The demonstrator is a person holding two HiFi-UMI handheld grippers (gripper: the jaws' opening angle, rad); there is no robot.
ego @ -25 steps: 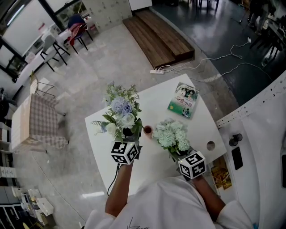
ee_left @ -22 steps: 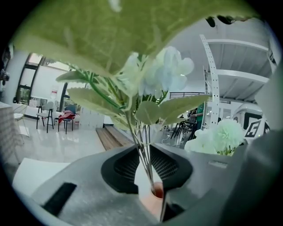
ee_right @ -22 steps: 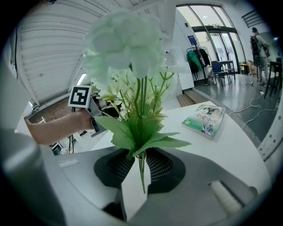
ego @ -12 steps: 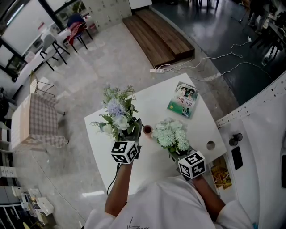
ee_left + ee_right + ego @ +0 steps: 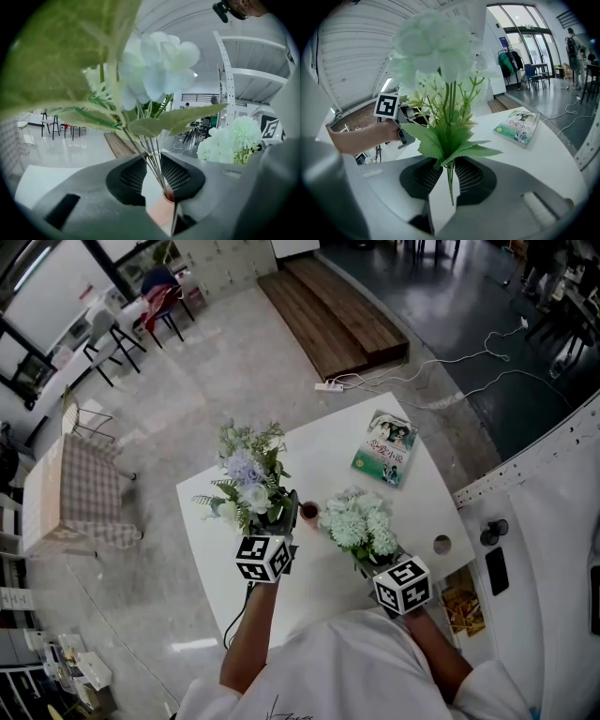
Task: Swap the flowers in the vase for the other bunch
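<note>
Two bunches show over the white table (image 5: 328, 451) in the head view. The left gripper (image 5: 284, 517) sits at the foot of the blue-and-white bunch (image 5: 246, 474), right beside the small pinkish vase (image 5: 308, 513). The right gripper (image 5: 372, 561) carries the pale green bunch (image 5: 361, 521) just to the vase's right. A book (image 5: 385, 449) lies near the far edge.

Left gripper view now: the jaws have just been opening, and the pads (image 5: 178, 173) stand clear of the thin stems (image 5: 151, 157) that run between them down into the vase mouth.

Right gripper view: jaws narrow, pinching the pale green bunch's stalks (image 5: 450, 187), whose cut ends hang free above the table.
</note>
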